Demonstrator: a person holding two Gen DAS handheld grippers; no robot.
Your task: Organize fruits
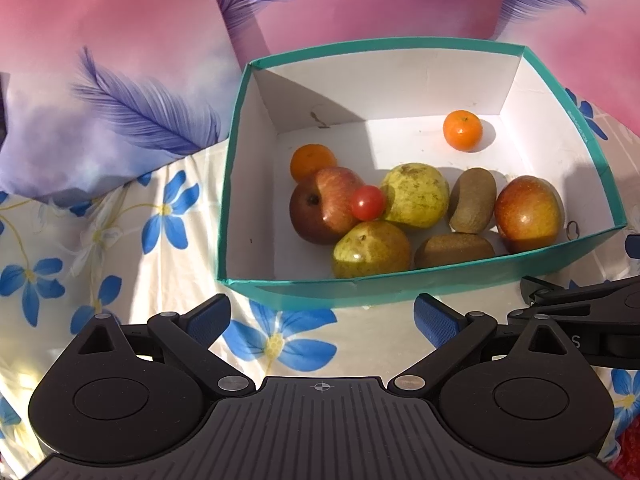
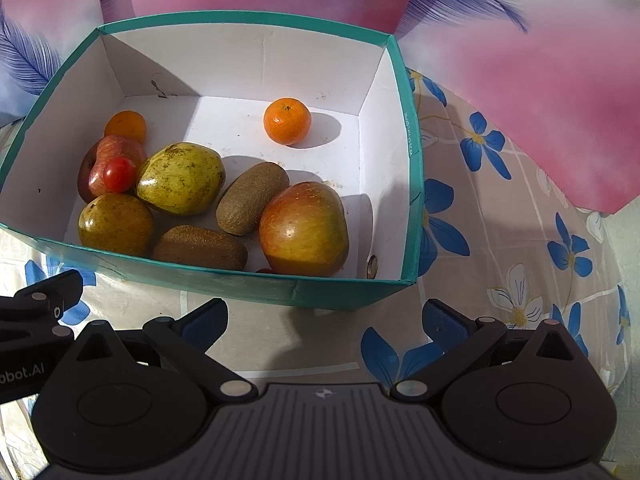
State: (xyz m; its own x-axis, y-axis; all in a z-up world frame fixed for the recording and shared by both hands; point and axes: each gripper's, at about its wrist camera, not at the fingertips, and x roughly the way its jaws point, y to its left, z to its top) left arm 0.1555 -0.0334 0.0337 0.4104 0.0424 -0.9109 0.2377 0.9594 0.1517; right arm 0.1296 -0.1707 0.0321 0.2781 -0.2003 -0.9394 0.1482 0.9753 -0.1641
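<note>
Nine fruits lie in the teal box (image 2: 352, 294): apples, pears, mandarins, a tomato, two kiwis (image 2: 252, 203) with long axes angled toward its far wall. Left gripper (image 1: 322, 320) and right gripper (image 2: 324, 322) hover before its near wall, jaws spread, empty. Partial lettering reads "obot.AI".

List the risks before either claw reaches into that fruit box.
The cherry tomato perches between the red apple and a pear; moving either would likely send it rolling. The teal box wall stands between both open claws and the near kiwi, so a low reach may snag or push the box.
</note>
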